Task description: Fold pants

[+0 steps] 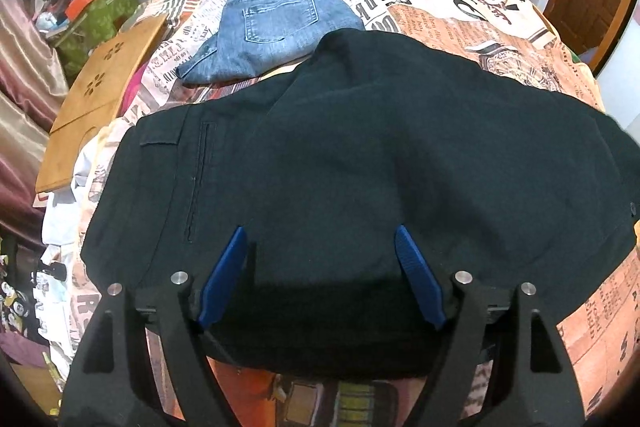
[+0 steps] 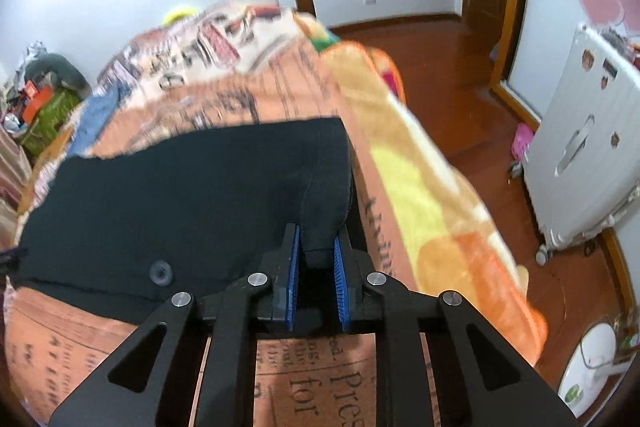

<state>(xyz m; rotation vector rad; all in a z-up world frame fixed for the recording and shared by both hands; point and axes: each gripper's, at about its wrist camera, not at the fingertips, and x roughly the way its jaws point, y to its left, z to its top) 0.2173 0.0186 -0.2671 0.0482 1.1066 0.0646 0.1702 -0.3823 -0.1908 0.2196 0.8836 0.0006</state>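
Black pants [image 1: 360, 155] lie spread on the newspaper-print bedspread [image 1: 460, 19], with a back pocket slit at their left. My left gripper [image 1: 320, 239] is open, its blue pads [image 1: 224, 275] hovering over the near edge of the pants without gripping. In the right wrist view the same black pants [image 2: 180, 199] show a button near the waistband. My right gripper [image 2: 316, 247] is shut on a bunched fold of the black pants at their right end, near the bed's edge.
Folded blue jeans [image 1: 268, 27] lie behind the black pants. A wooden board [image 1: 104, 99] and a cluttered green box [image 1: 92, 11] sit at the left. A white suitcase [image 2: 580, 147] stands on the wooden floor [image 2: 460, 87] to the right of the bed.
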